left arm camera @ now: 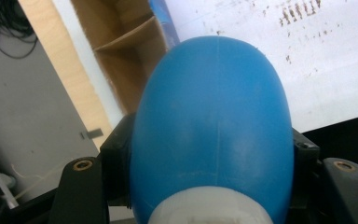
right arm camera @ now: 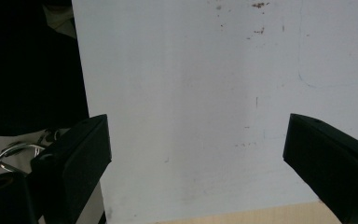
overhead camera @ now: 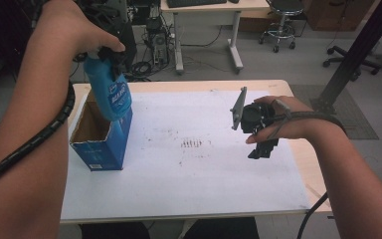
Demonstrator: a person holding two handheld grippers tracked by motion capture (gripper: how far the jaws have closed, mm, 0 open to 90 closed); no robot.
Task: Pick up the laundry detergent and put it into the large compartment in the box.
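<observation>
Left gripper view: the two black fingers of the left gripper are clamped on the sides of a blue plastic bottle with a white cap, just below its neck. The bottle's rounded body points away from the camera, toward the open top of a blue cardboard box with a brown interior.

High view: the left gripper holds the blue plastic bottle in the air, base down. The lower end of the bottle overlaps the rim of the open box; whether it touches the box cannot be determined. The box stands upright near the left edge of the worktop, which is covered by a white sheet with small brown marks near its centre.

Right gripper view: the black fingers of the right gripper stand wide apart, with nothing between them, over the white sheet near its edge.

High view: the right gripper is held above the right part of the worktop, well apart from the box and bottle.
</observation>
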